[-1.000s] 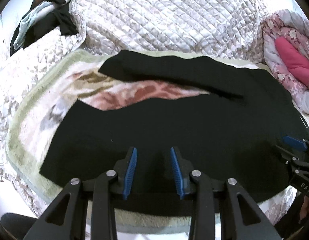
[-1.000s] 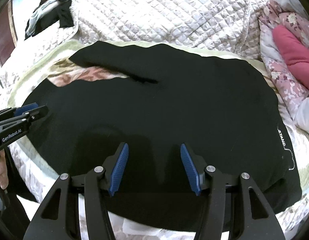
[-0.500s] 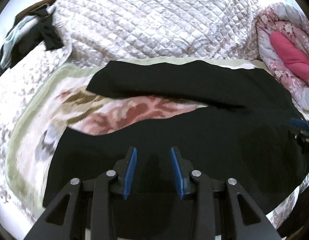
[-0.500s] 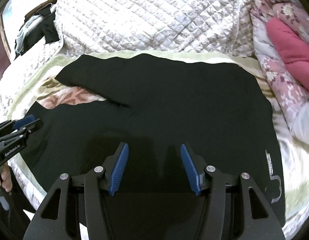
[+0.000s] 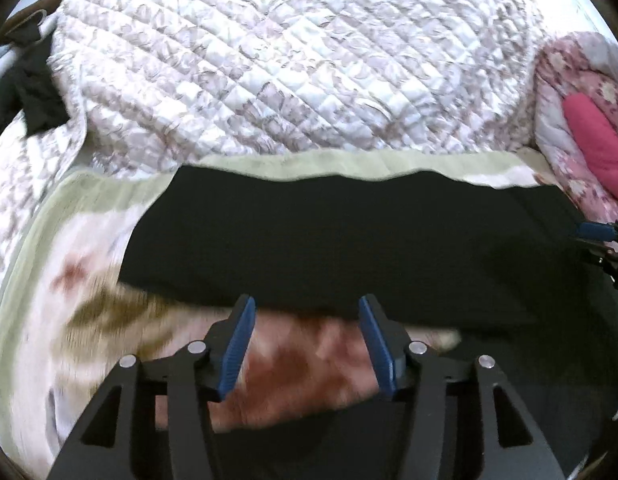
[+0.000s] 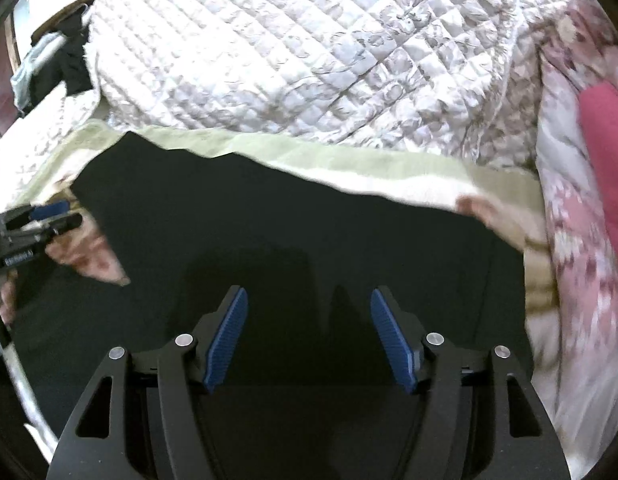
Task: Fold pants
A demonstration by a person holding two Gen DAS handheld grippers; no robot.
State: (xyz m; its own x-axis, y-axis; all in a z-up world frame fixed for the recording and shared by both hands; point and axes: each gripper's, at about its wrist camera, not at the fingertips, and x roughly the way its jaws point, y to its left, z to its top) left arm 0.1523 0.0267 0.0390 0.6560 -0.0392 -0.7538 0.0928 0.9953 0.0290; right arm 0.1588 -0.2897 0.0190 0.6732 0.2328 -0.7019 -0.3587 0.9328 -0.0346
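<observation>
Our left claw [image 5: 305, 344] and right claw [image 6: 309, 340] are both opening, nothing between the pads. Beneath and beyond them, the black pants [image 6: 289, 220] lie spread on the floral blanket [image 5: 89, 280]. Farthest back sits the quilted bedspread [image 5: 289, 60].

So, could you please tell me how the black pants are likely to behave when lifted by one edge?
The black pants lie flat and limp on the blanket, so they would probably droop. Their wavy far edge suggests thin, light cloth that bunches when pushed.
</observation>
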